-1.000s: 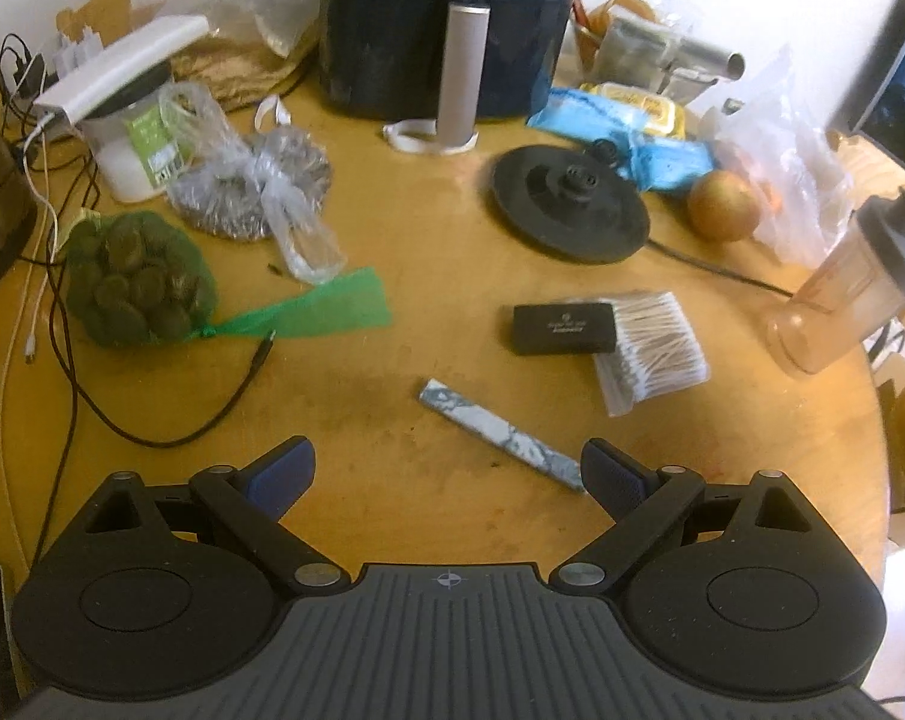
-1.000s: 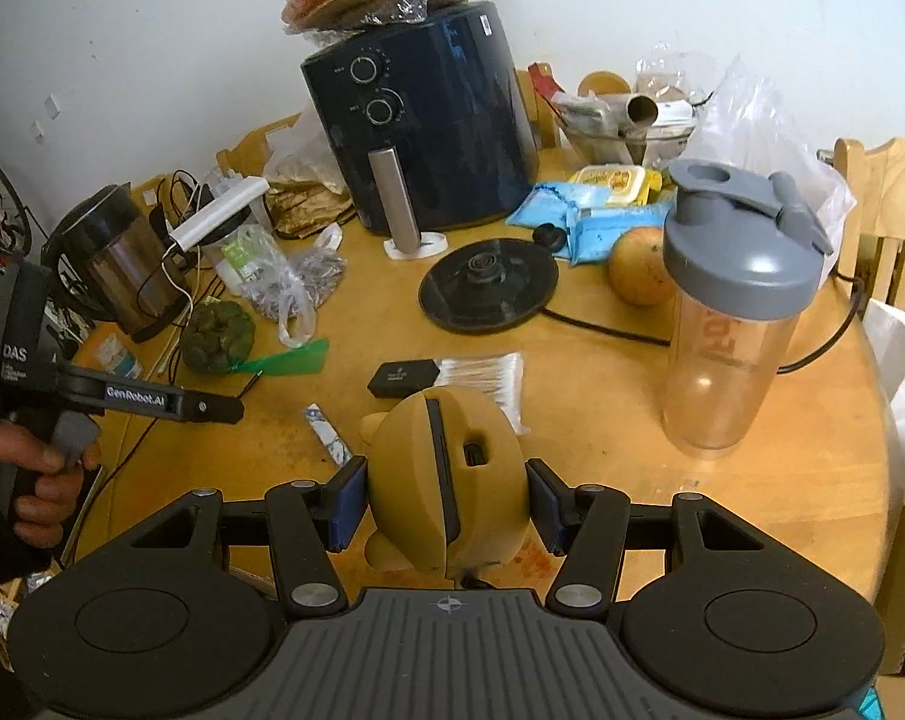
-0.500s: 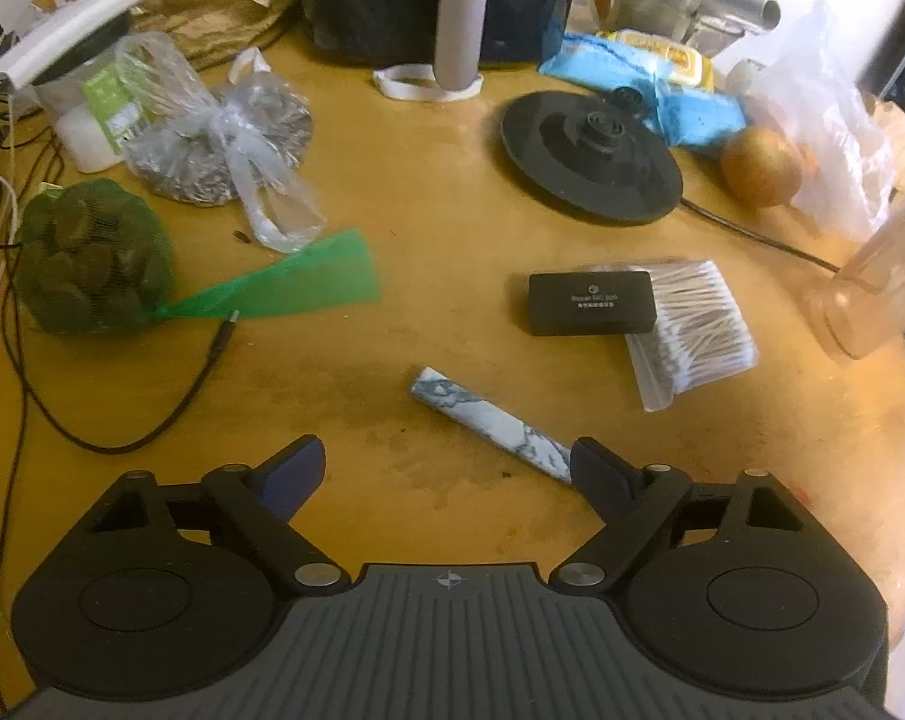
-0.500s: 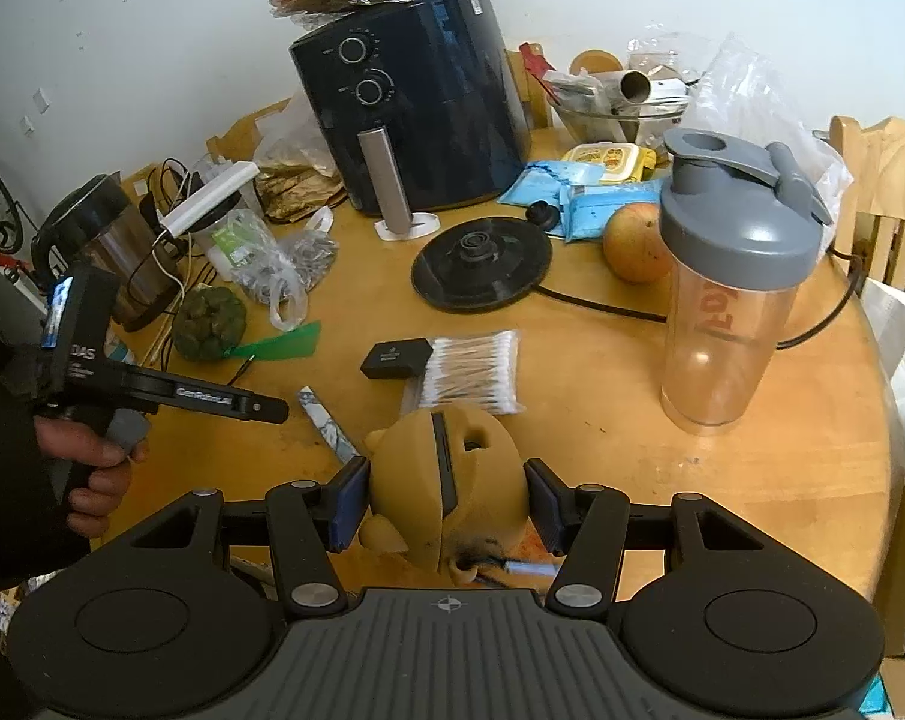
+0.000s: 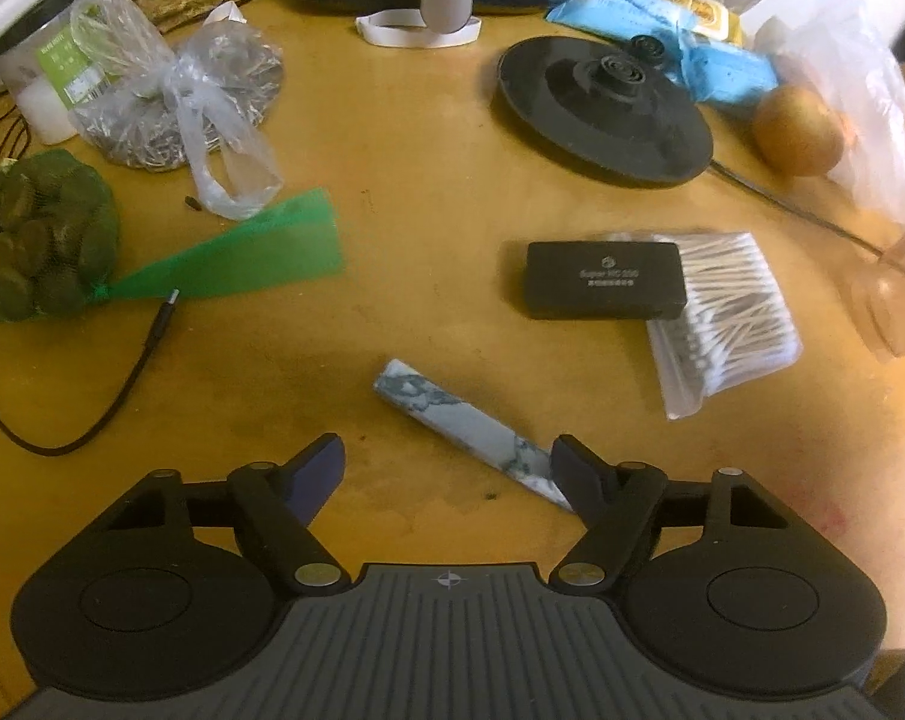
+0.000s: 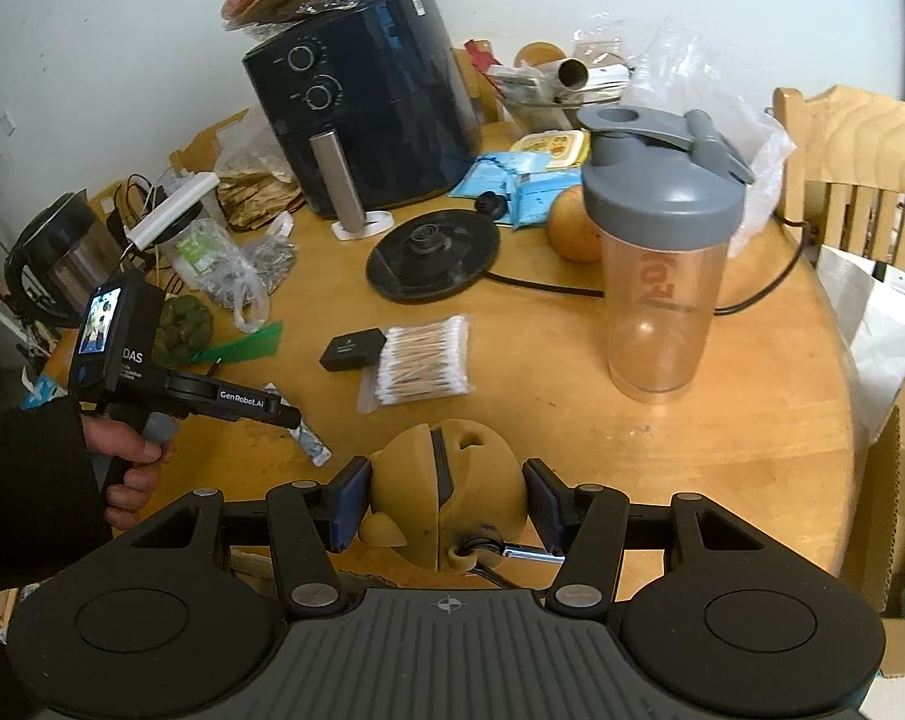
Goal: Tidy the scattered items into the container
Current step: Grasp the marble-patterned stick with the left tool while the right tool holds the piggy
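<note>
Left gripper (image 5: 446, 468) lower, closing around marbled stick (image 5: 464, 429); right gripper (image 6: 446, 498) still clamps tan toy (image 6: 446, 498).

Home kitchen: air fryer (image 6: 356, 102), kettle (image 6: 62, 258), cluttered wooden table (image 6: 752, 420).

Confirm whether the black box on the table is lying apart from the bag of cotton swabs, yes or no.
No: in the left wrist view the black box lies against the bag of cotton swabs, overlapping its edge.

The left gripper (image 5: 449, 468) is pointing steeply down, its jaws closing with nothing yet pressed between them. A sleeved hand (image 6: 131, 459) is gripping its handle. The right gripper (image 6: 446, 501) is clamping a rounded object.
</note>
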`<action>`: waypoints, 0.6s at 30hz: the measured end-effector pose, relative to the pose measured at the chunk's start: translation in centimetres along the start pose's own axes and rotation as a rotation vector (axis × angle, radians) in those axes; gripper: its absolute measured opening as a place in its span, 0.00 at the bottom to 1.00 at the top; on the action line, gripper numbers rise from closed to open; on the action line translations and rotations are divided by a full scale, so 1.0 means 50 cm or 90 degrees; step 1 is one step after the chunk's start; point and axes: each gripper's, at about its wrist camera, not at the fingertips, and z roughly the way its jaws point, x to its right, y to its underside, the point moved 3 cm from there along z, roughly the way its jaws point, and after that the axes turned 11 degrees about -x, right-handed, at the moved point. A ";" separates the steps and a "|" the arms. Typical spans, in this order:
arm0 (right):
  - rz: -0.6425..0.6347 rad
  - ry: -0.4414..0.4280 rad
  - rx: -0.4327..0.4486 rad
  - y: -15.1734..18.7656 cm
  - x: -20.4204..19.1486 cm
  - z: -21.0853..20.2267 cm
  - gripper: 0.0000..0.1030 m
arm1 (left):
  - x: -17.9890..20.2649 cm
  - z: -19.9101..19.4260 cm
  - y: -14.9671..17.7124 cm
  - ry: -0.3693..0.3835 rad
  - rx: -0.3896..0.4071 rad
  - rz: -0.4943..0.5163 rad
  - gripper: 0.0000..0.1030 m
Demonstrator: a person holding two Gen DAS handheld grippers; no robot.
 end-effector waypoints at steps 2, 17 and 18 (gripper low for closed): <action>0.005 0.001 0.002 0.004 0.003 -0.002 0.56 | 0.003 0.003 -0.002 0.010 0.000 -0.004 0.67; 0.031 0.005 0.008 0.032 0.014 -0.013 0.56 | 0.051 0.003 0.010 -0.044 0.009 0.074 0.38; 0.033 0.006 0.009 0.034 0.015 -0.014 0.56 | 0.048 0.002 0.012 -0.045 0.011 0.075 0.36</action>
